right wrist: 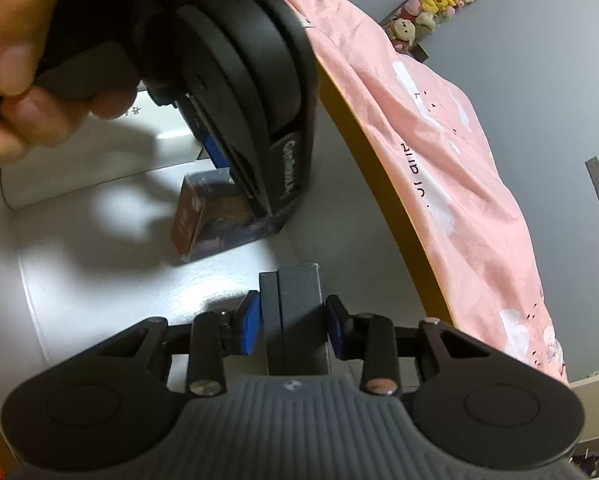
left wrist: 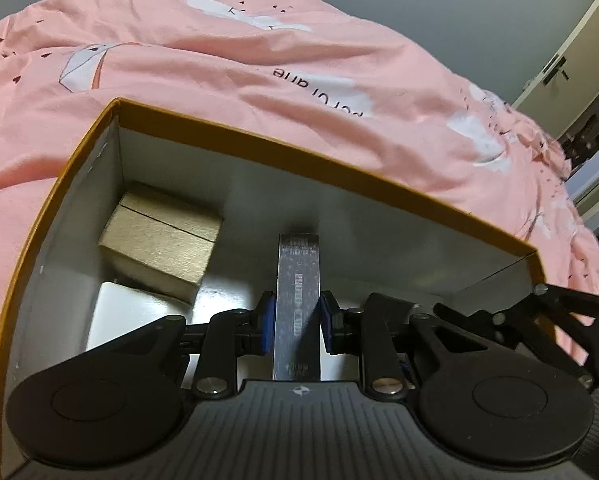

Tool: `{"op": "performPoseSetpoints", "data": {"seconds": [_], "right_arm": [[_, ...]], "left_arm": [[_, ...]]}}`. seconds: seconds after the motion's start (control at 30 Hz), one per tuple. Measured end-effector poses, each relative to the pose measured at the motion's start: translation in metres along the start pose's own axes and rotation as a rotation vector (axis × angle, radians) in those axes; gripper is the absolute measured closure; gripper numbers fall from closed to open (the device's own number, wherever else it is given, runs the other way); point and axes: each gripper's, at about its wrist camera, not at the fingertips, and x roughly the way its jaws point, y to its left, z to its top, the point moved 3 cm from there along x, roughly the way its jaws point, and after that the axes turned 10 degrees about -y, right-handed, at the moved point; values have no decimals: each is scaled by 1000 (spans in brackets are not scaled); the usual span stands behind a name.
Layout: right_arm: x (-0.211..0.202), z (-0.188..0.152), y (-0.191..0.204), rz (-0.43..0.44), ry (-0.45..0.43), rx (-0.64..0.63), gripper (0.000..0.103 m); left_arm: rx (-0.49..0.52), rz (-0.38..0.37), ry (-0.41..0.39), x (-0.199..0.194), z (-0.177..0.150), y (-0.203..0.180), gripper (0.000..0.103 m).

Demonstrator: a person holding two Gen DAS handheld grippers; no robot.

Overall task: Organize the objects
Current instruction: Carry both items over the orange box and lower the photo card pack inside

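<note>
Boxes go into the orange-rimmed carton (left wrist: pixel 259 140) on the pink quilt (left wrist: pixel 219 56): both grippers hold one inside it.

Left to right in the left wrist view: a gold box (left wrist: pixel 163 248) lies tilted in the far corner at 10 o'clock, propped on a white box (left wrist: pixel 131 312), likely just dropped there. The left gripper (left wrist: pixel 297 320) has its jaws clamped on a slim silver box (left wrist: pixel 298 300), held lengthwise toward 12 o'clock, its far end near the back wall; bare white floor lies open at 2 o'clock. In the right wrist view, the right gripper (right wrist: pixel 293 324) is clamped on a grey box (right wrist: pixel 299 312) beside the orange rim at 2 o'clock, with the left gripper close ahead at 11 o'clock, so room is tight.
</note>
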Motion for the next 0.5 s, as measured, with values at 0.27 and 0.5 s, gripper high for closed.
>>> {"op": "performPoseSetpoints", "data": {"seconds": [0.27, 0.5], "right_arm": [[-12, 1, 13, 24, 0, -29, 66], [-22, 3, 21, 100, 13, 20, 63]], "left_arm": [[138, 114, -59, -15, 1, -6, 67], [204, 81, -75, -34, 1, -11, 60]]}}
